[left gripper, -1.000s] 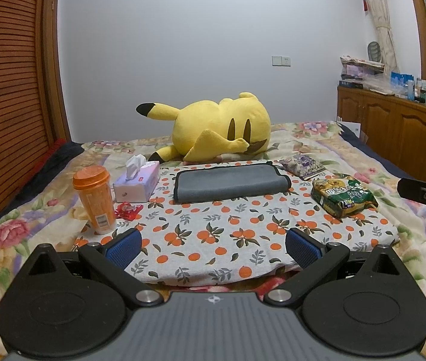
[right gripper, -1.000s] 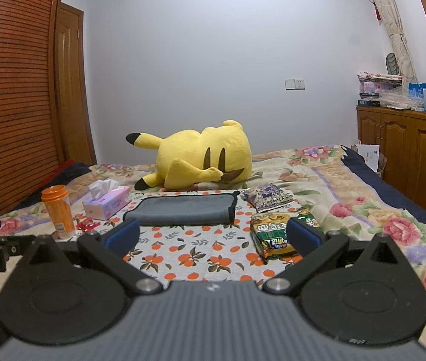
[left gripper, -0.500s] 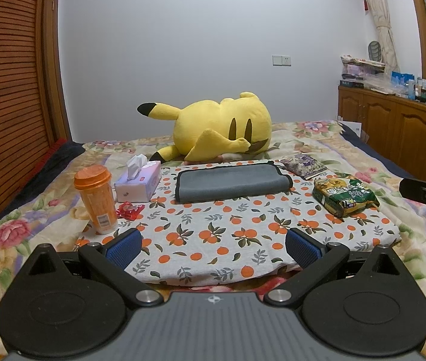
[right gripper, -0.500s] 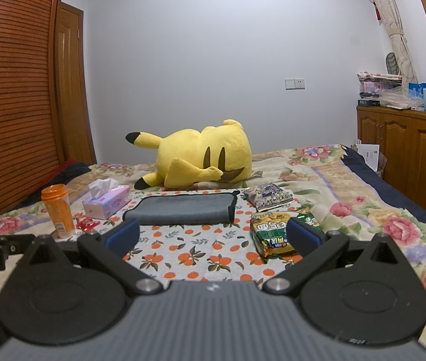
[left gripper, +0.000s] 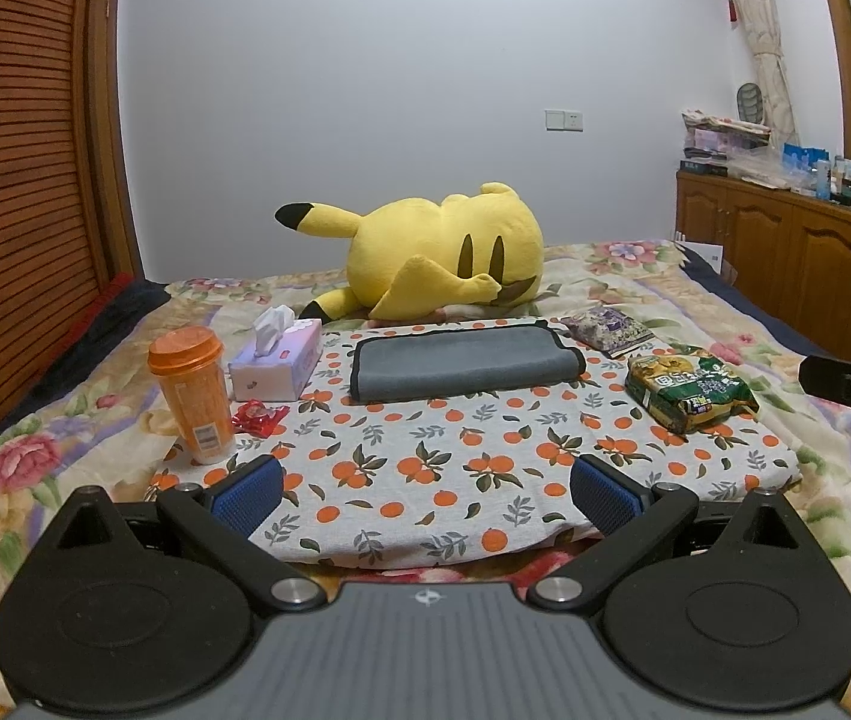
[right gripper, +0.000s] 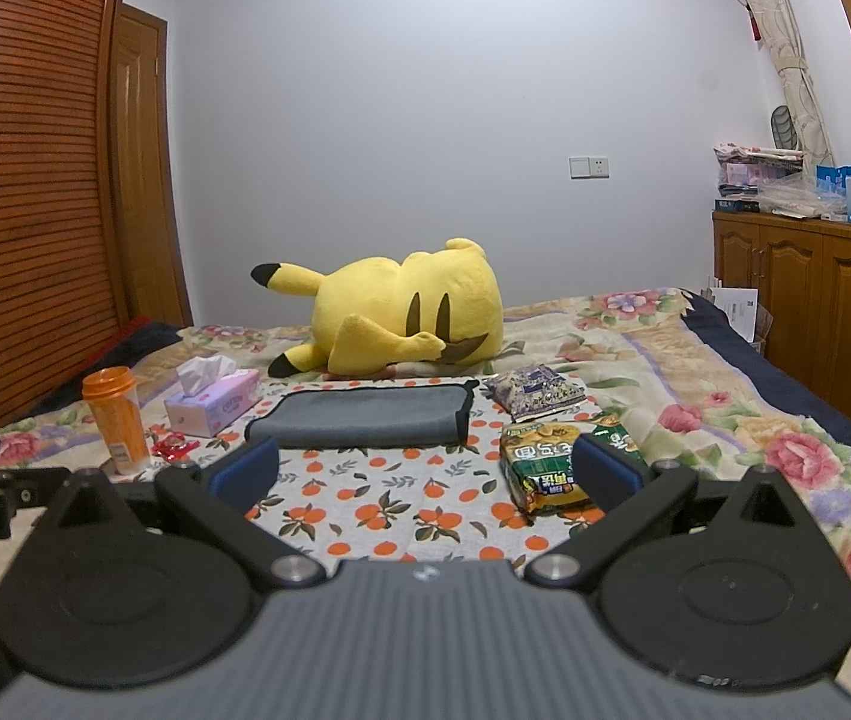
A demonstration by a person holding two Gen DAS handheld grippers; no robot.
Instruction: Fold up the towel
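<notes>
The grey towel (left gripper: 461, 363) already lies folded on the orange-print cloth (left gripper: 455, 468), with both the left gripper (left gripper: 425, 489) and right gripper (right gripper: 425, 468) spread wide, empty, well short of it.

My left gripper (left gripper: 422, 489) has matt black plastic arms and ribbed blue pads (left gripper: 245, 489). The towel (left gripper: 461, 360) is soft, matt grey cloth. The snack bag (left gripper: 689, 393) is glossy plastic film. The cabinet (left gripper: 797, 252) is varnished wood.

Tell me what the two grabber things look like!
Both match. The left gripper and the right gripper each have a ribbed grey body, two round black discs, black arms with silver screws, and blue grippy pads on the fingertips.
</notes>
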